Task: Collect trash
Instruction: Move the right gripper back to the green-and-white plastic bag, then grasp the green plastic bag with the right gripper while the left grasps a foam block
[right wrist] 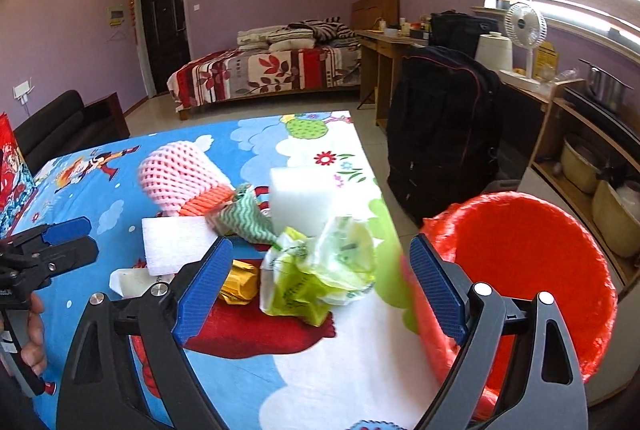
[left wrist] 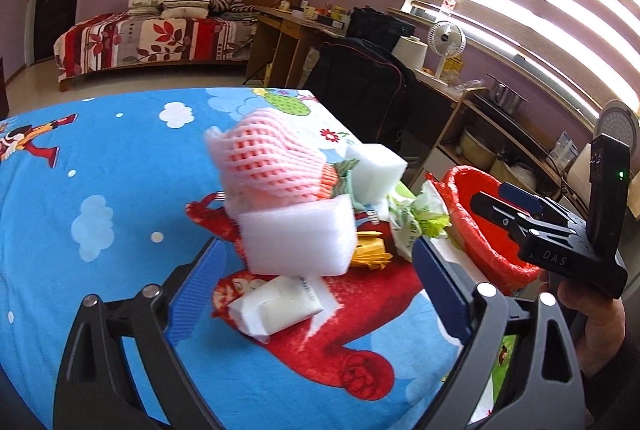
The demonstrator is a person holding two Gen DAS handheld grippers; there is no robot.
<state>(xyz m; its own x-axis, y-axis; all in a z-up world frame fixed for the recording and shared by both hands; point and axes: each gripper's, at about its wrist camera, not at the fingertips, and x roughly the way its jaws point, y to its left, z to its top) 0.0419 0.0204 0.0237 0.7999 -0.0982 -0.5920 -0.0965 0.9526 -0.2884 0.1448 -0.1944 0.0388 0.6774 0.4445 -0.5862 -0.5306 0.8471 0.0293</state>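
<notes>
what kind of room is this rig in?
Likely a lived-in studio or bedroom in a home: a made bed at the far wall, a desk beside it, cooking pots on a low shelf under the window. The trash lies on a cartoon-print tablecloth.

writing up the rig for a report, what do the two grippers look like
Both match: the left gripper and right gripper have black angular frames with silver pivot bolts and blue ribbed finger pads. The right gripper's body carries white "DAS" lettering and a small green light.

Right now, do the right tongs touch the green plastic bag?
Apart. The right wrist view shows right tongs open, cloth visible between each pad and the green plastic bag.
</notes>
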